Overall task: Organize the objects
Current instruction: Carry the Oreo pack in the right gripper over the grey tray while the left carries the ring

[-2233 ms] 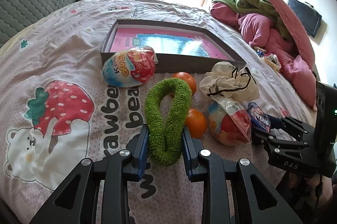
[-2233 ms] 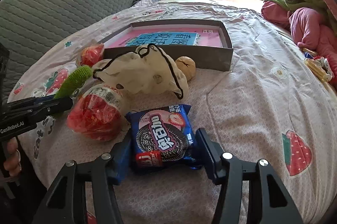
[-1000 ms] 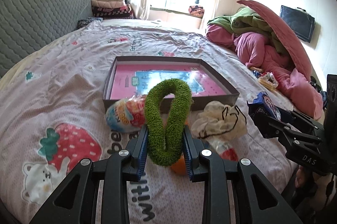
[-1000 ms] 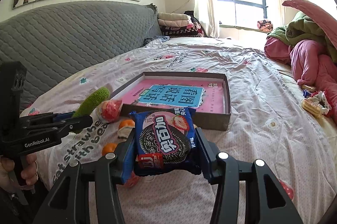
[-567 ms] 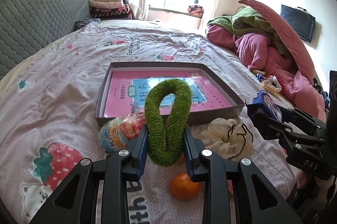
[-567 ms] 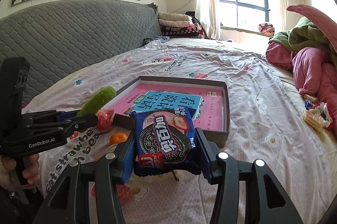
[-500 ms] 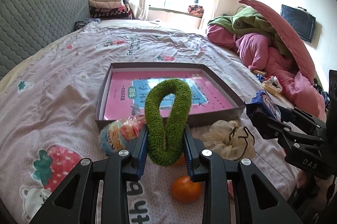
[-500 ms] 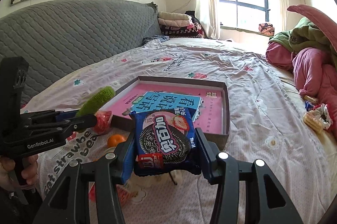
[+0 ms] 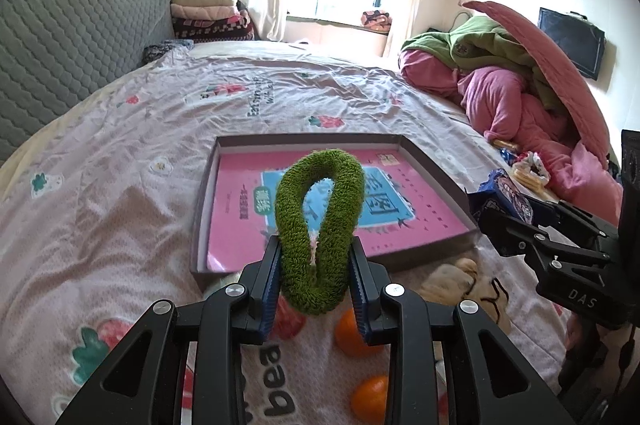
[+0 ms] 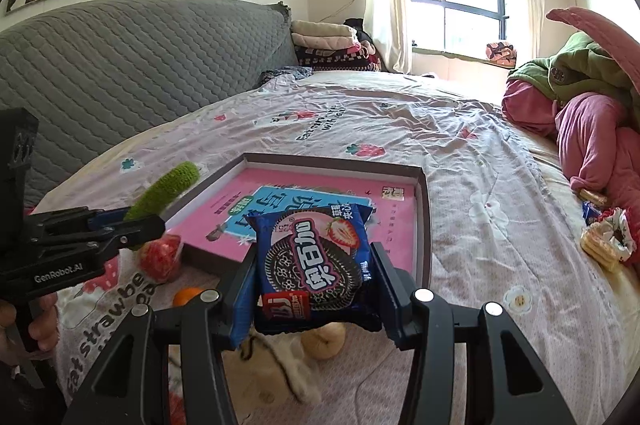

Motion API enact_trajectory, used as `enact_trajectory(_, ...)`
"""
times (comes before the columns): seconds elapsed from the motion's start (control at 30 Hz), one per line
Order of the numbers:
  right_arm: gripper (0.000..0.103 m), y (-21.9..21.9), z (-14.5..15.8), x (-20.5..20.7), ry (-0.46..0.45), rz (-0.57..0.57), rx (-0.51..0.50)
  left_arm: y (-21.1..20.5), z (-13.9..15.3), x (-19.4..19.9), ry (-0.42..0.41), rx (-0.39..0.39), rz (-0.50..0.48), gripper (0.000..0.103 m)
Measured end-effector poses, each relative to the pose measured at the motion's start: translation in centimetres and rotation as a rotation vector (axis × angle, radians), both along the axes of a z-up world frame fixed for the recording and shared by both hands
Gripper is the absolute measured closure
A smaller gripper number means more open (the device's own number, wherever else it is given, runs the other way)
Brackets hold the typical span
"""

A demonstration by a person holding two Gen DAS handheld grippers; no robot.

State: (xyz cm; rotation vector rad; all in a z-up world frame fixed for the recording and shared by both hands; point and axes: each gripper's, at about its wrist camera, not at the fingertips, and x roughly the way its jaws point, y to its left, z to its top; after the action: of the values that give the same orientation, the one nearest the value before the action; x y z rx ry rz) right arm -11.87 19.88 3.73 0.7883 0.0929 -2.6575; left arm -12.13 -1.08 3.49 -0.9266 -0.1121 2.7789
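My left gripper [image 9: 314, 267] is shut on a green fuzzy loop [image 9: 320, 221] and holds it in the air just before the near edge of a shallow grey box [image 9: 436, 161] with a pink and blue sheet inside. My right gripper [image 10: 314, 283] is shut on a blue cookie packet [image 10: 316, 261] and holds it above the box's near right corner [image 10: 424, 209]. The right gripper and packet show at the right of the left wrist view [image 9: 502, 195]. The left gripper and green loop show at the left of the right wrist view [image 10: 168, 193].
On the bed sheet under the grippers lie oranges [image 9: 352, 335], a red wrapped egg toy [image 10: 160, 257], a cream drawstring pouch [image 9: 460, 281] and a tan round fruit [image 10: 324, 341]. Pink and green bedding [image 9: 520, 85] is piled at right. A grey headboard [image 10: 120, 65] stands at left.
Both grippers have lifted their objects off the bed and moved forward toward the box. The box looks nearer and lower in both views; the loose items lie below the fingers.
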Motion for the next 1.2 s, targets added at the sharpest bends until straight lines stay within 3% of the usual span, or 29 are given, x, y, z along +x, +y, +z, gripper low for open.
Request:
enact_trajectory(0.43,0.051,-0.6,-0.7,-4.3,-0.005,-0.027,0.049,-2.2,-0.1,-4.2,-0.006,0.005,0.021,0.07)
enact_trajectory(1.2,0.051,0.3,-5.7,-10.1,-0.18,-0.064,0.078,-3.7,-4.4,-10.6,-0.154,0.043,0.039,0.07)
